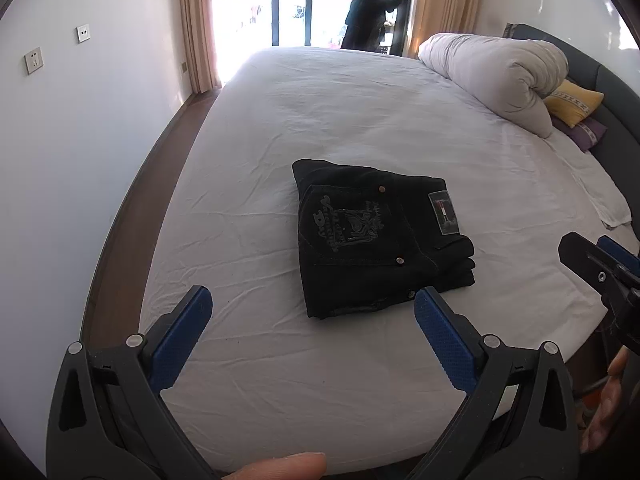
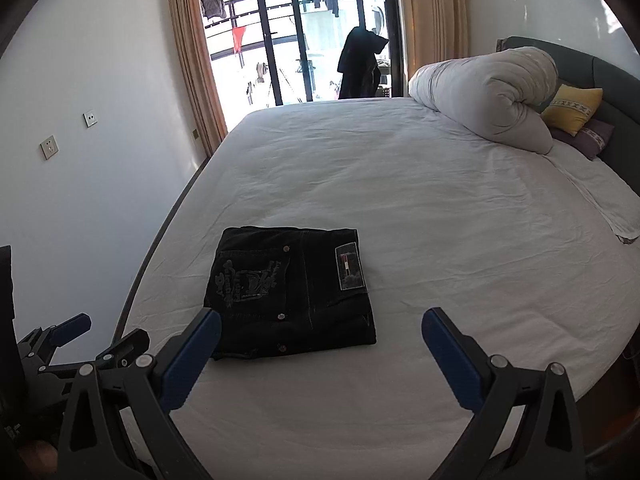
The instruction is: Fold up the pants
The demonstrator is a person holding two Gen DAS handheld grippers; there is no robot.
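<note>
The black pants [image 1: 376, 236] lie folded into a compact square on the white bed [image 1: 320, 120], back pocket embroidery and waist patch facing up. They also show in the right wrist view [image 2: 288, 292]. My left gripper [image 1: 314, 300] is open and empty, held above the bed just in front of the pants. My right gripper [image 2: 320, 320] is open and empty, also in front of the pants, its left finger overlapping their near left corner in view. The right gripper shows at the right edge of the left wrist view [image 1: 600, 268]; the left gripper shows at the lower left of the right wrist view [image 2: 72, 344].
A rolled white duvet [image 2: 488, 96] and yellow [image 2: 572, 108] and purple pillows lie by the dark headboard at the far right. A white wall [image 2: 100, 120] and a strip of wooden floor run along the bed's left side. A glass balcony door [image 2: 300, 40] stands behind the bed.
</note>
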